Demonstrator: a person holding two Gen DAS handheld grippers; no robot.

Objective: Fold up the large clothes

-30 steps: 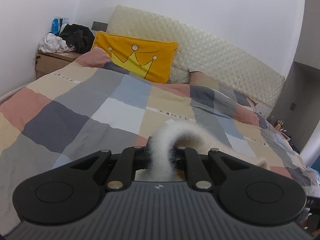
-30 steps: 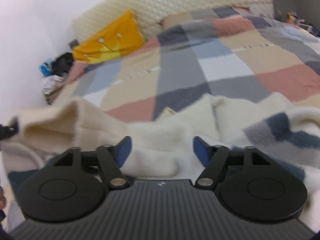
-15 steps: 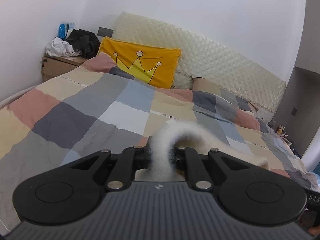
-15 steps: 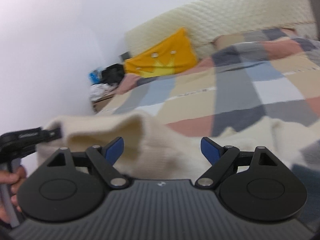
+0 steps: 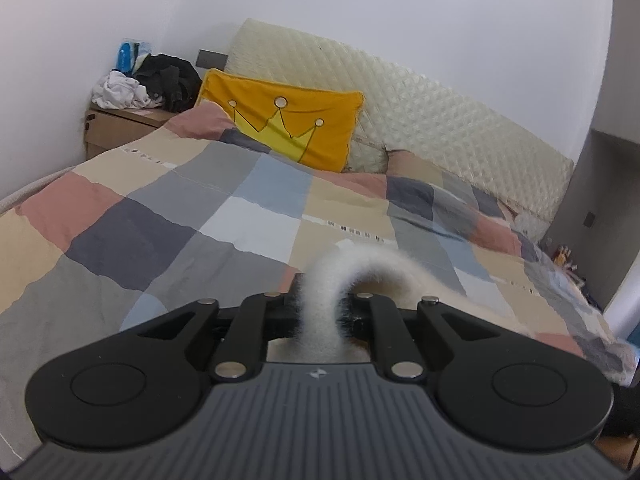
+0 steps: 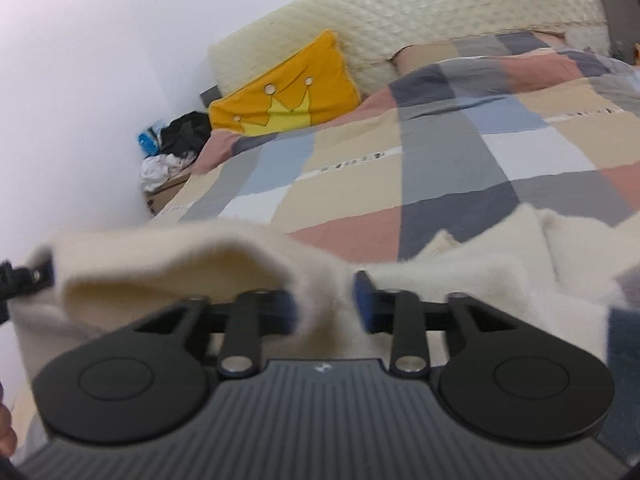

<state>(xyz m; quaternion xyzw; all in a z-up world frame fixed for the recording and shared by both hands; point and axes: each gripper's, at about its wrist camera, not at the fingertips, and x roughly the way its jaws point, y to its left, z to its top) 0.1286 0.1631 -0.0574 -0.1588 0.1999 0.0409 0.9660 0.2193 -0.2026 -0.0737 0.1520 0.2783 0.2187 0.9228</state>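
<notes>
A fluffy cream sweater (image 6: 460,272) with grey and navy patches lies across the near part of the bed. In the left wrist view my left gripper (image 5: 320,312) is shut on a curling edge of the sweater (image 5: 360,268), which arches up between the fingers. My right gripper (image 6: 326,304) has its jaws closing, and a raised fold of the sweater sits pinched between the blue pads (image 6: 362,300). The left gripper's tip (image 6: 24,276) shows at the far left of the right wrist view, holding the same fold's other end.
The bed carries a patchwork duvet (image 5: 160,220) of grey, beige, pink and blue squares. A yellow crown pillow (image 5: 288,120) leans on the quilted cream headboard (image 5: 440,120). A cardboard box (image 5: 116,128) with piled clothes stands by the left wall. A hand (image 6: 6,436) shows at the lower left.
The right gripper's jaws have come together from wide apart onto the sweater fold, and its view has swung across the bed. The left gripper keeps its hold and has shifted slightly.
</notes>
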